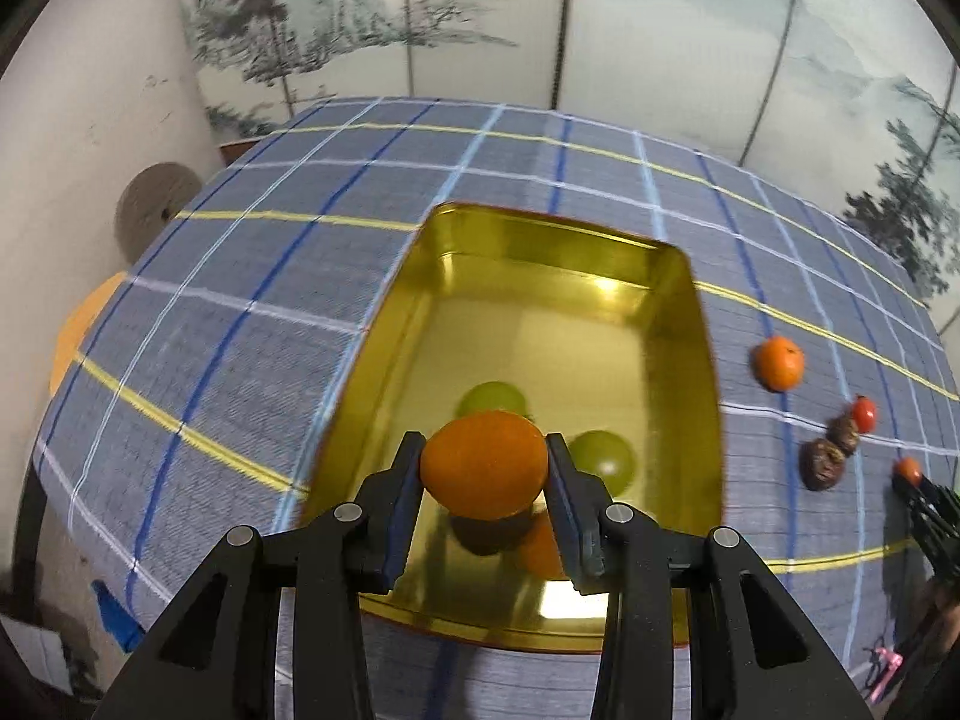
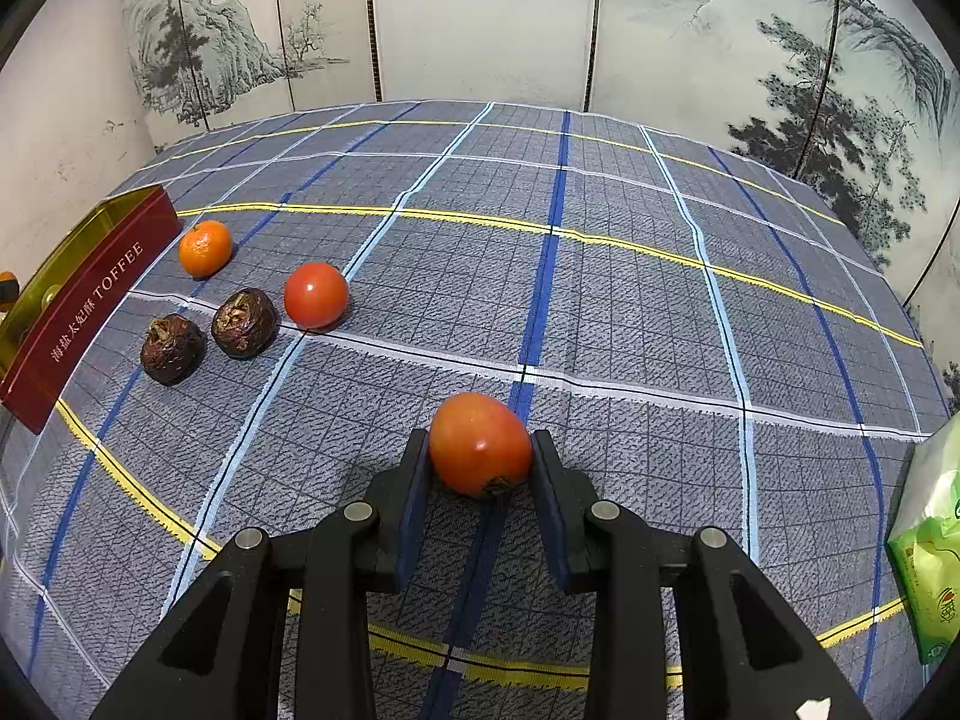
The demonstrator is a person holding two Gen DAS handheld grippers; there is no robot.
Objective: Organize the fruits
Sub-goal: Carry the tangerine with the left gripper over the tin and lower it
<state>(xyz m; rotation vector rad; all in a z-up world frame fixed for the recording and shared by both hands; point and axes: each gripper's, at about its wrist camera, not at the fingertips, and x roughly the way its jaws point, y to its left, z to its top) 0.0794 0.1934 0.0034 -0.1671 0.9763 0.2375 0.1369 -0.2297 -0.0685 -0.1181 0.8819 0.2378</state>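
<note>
My left tongs pinch an orange fruit directly above the gold tin, the nearer hand to release. Right tongs pinch a tomato; tin lies far left.

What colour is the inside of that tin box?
Shiny gold inside the tin box; its outer wall is dark red. The left wrist view shows it best.
</note>
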